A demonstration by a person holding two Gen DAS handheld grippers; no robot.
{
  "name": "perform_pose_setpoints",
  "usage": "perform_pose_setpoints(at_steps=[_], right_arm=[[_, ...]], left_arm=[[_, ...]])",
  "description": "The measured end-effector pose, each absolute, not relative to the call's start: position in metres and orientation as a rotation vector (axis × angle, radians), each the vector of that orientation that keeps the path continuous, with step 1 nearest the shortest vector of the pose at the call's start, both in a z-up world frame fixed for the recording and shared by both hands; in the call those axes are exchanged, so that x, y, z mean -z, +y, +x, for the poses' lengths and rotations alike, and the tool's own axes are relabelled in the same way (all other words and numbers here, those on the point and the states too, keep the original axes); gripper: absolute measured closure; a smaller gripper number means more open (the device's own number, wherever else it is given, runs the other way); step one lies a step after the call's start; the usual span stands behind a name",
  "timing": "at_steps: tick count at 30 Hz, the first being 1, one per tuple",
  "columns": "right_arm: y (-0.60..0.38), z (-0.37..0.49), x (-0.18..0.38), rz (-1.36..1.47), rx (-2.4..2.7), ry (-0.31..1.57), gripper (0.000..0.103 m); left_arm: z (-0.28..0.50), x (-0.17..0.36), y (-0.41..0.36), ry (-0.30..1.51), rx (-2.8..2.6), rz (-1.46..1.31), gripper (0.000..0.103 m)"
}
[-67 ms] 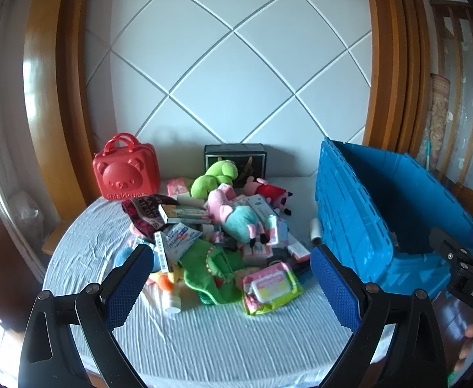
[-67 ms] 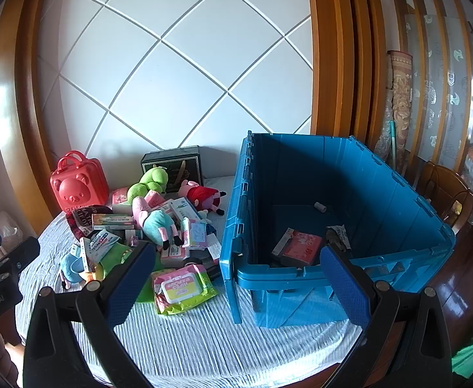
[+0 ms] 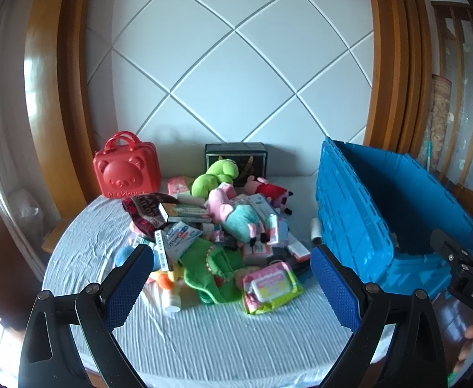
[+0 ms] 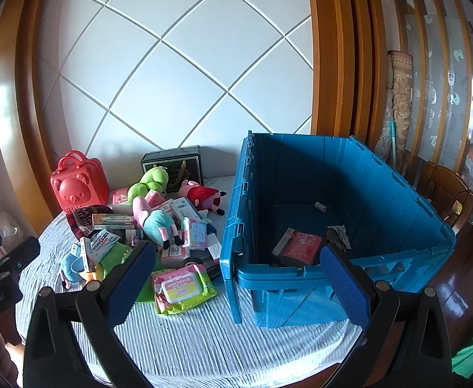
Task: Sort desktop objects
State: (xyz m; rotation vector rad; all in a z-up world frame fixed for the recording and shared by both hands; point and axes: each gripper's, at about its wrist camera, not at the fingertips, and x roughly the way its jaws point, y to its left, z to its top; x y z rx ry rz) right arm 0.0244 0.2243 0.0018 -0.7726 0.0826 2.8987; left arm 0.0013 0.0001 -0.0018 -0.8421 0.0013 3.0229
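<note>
Jaws of both tools are spread wide and nothing is gripped. The left gripper point(image 3: 230, 278) is held above the near edge of the table point(image 3: 204, 339), aimed at the heap; the right gripper point(image 4: 236, 278) is aimed across the near rim of the blue crate point(image 4: 301, 276). The spread is judged to be readiness for a pick, none yet begun.

Objects are heaped at table centre, the crate just to their right, presumably so that transfers stay short. In the crate a red packet point(image 4: 301, 247), a small roll point(image 4: 320, 207) and another item, too dark to identify, are noted lying on the floor; sorting is judged barely under way.

The wipes pack point(image 3: 270, 286) is nearest the left gripper, at the near edge of the heap, lying flat, lid upward. Its long axis runs roughly left to right, slightly skewed, the right end farther. It is flanked by a green plush point(image 3: 210, 271) on its left.

Farther back: a pink pig plush point(image 3: 236, 216), long axis running far-left to near-right, head far; a green frog plush point(image 3: 217, 176); several medicine boxes point(image 3: 184, 211).

A red bear case point(image 3: 126, 169) and a dark box point(image 3: 235, 161) are stood upright against the wall, apart from the heap.
</note>
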Motion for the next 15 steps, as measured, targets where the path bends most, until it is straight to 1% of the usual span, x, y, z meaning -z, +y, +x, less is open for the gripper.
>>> perform_pose_setpoints(at_steps=[15], right_arm=[[0.2273,0.0290,-0.0013,-0.771,-2.894,0.096,0.000]], left_arm=[[0.0068,0.0084,0.0022,0.019,-3.029,-0.815,0.004]])
